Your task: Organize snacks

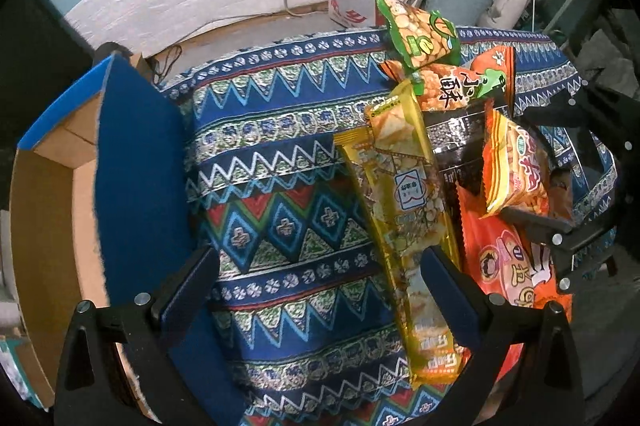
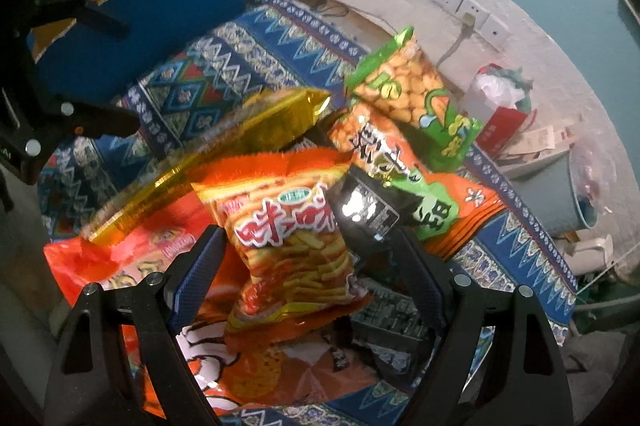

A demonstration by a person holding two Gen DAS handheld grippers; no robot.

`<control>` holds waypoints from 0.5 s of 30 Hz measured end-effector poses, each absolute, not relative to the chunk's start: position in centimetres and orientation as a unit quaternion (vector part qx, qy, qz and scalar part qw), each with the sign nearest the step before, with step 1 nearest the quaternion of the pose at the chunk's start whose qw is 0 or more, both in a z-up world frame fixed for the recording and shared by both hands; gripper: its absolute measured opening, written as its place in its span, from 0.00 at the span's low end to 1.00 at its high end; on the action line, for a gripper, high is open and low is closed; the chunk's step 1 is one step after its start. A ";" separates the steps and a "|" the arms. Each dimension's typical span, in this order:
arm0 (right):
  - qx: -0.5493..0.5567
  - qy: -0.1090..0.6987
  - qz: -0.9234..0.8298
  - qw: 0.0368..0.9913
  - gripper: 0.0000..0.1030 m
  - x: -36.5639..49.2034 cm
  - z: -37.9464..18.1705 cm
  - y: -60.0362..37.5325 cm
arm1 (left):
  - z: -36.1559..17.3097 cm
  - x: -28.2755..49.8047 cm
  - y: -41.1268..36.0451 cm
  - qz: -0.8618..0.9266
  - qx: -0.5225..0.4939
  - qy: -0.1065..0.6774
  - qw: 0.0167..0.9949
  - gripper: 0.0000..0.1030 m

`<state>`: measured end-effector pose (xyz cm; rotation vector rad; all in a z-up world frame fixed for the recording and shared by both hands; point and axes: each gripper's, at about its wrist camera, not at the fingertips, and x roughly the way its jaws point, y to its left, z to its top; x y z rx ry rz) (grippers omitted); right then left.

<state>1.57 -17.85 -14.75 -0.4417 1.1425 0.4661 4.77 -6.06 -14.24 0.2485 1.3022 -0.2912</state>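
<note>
Looking across the woven, zigzag-patterned tablecloth [image 1: 280,162], I am seeing it covering the whole surface, blue with red, green and white bands. At its left edge a cardboard box [image 1: 132,162] is standing, blue outside and raw brown inside; what it holds I cannot tell. Along the right edge the snack pile is lying in a loose heap. A large glossy orange bag [image 2: 132,262] is sitting lowest, at the near right corner, with a crinkled black packet [image 2: 368,210] beside it, its print too small to read. A long yellow foil pack [image 1: 404,194] is lying lengthwise across the heap, one end toward the near edge. An orange-and-green bag [image 1: 460,82] printed with large Chinese characters is resting toward the far edge, and a green bag [image 1: 420,34] picturing round crackers is leaning on it at the far right corner. A small orange crisp bag [image 2: 292,238] showing stick snacks is sitting upright between my right gripper [image 2: 316,266] fingers, which are spread and not visibly pressing it. My left gripper [image 1: 320,286] is hanging released over bare cloth, its right finger [image 1: 448,290] overlapping the yellow pack.
</note>
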 end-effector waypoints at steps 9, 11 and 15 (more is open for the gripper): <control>-0.150 0.543 0.206 0.800 0.44 1.6 -15.4 -19.7 | -15.7 5.8 -7.8 -0.154 0.075 0.624 0.762 0.99; -0.118 0.539 0.191 0.812 0.43 1.7 -14.7 -20.7 | -16.0 6.0 -8.4 -0.158 0.075 0.626 0.760 0.99; -0.082 0.528 0.167 0.829 0.43 1.9 -13.4 -22.4 | -16.7 6.1 -9.4 -0.159 0.075 0.630 0.757 0.99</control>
